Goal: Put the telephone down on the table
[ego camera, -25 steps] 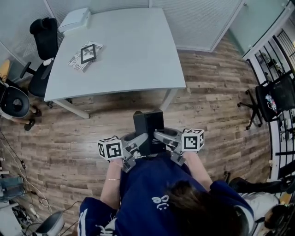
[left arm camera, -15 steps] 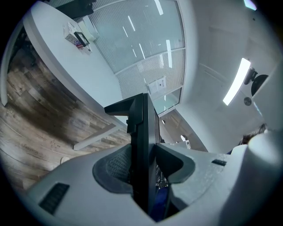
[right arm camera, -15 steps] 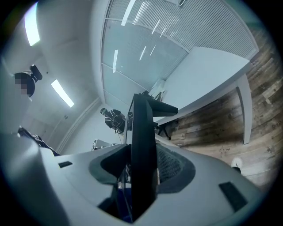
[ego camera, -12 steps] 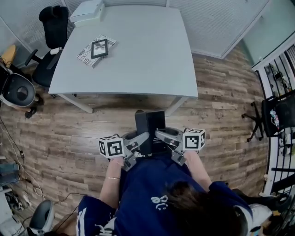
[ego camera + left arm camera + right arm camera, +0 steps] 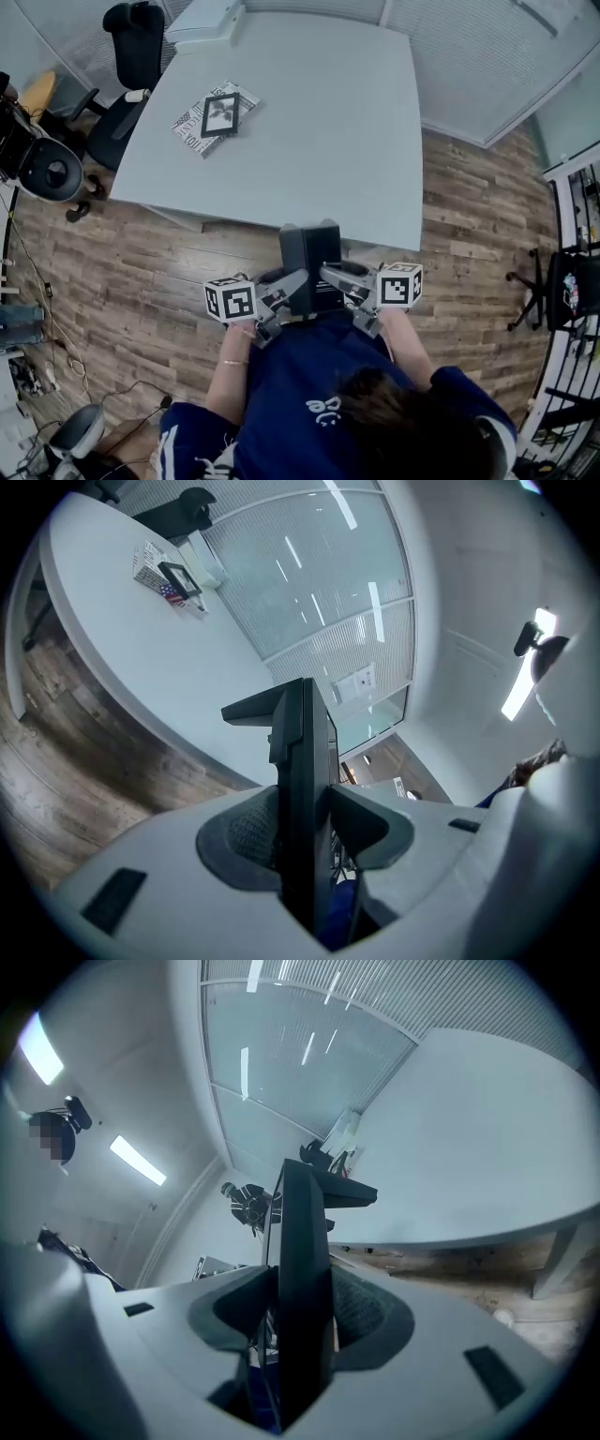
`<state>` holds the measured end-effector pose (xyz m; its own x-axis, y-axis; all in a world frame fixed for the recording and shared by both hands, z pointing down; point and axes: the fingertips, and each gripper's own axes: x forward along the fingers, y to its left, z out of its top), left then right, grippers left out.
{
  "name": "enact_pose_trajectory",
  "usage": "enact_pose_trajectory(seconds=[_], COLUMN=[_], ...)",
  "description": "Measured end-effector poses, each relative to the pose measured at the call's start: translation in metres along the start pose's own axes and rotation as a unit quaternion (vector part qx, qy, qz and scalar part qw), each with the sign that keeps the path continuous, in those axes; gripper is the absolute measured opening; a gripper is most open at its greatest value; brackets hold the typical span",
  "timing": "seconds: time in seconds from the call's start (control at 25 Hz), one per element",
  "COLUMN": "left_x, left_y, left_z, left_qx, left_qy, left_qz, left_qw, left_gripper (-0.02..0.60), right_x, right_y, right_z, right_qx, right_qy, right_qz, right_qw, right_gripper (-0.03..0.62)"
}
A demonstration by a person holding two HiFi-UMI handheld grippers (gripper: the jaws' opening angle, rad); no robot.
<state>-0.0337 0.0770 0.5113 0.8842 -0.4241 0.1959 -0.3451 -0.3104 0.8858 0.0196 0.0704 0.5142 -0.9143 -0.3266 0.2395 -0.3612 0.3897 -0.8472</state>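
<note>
- Office.
- Big pale worktop [image 5: 319, 141] with a black swivel chair [image 5: 136, 37] beside it.
- Glass partition walls [image 5: 309, 583].
- Wood-plank floor [image 5: 141, 272], strip ceiling lights [image 5: 138, 1161].

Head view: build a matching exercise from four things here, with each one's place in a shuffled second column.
1 telephone
2 black frame
3 white box
4 office chair

A on the floor left of the table
B lying on a magazine
C clamped between left tool and right tool
D on the table's far left corner

Pairs: 1-C, 2-B, 3-D, 4-A
</note>
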Motion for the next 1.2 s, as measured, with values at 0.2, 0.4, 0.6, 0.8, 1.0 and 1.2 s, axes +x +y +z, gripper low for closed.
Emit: enact_pose_trajectory(seconds=[0.2, 0.4, 0.6, 0.8, 1.0, 1.2], left_x=[0.036, 0.069, 0.089, 0.098, 0.103, 0.104], left_y=[0.005, 0.006, 0.012, 0.018, 0.021, 0.029], left_z=[0.043, 0.075, 0.095, 0.107, 0.122, 0.149], left_qx=[0.005, 0.008, 0.002, -0.008, -0.017, -0.015], left_qy=[-0.017, -0.038, -0.056, -0.058, -0.053, -0.042], left_qz=[0.016, 0.024, 0.035, 0.042, 0.038, 0.027], left_qw=[0.9997, 0.999, 0.9978, 0.9974, 0.9977, 0.9986], left_gripper=[0.172, 0.172, 0.172, 0.172, 0.173, 0.173], right_x=[0.002, -0.001, 0.0, 0.003, 0.01, 0.025], right_y=[-0.024, -0.042, -0.056, -0.065, -0.069, -0.071], right_z=[0.053, 0.097, 0.124, 0.137, 0.151, 0.173], right_qx=[-0.003, -0.015, -0.016, -0.01, -0.005, -0.008], right_qy=[0.009, 0.023, 0.037, 0.043, 0.038, 0.023], right_qz=[0.017, 0.031, 0.041, 0.04, 0.033, 0.022], right_qw=[1.0, 0.999, 0.998, 0.998, 0.999, 0.999], right_gripper=[0.21, 0.21, 0.21, 0.21, 0.21, 0.21])
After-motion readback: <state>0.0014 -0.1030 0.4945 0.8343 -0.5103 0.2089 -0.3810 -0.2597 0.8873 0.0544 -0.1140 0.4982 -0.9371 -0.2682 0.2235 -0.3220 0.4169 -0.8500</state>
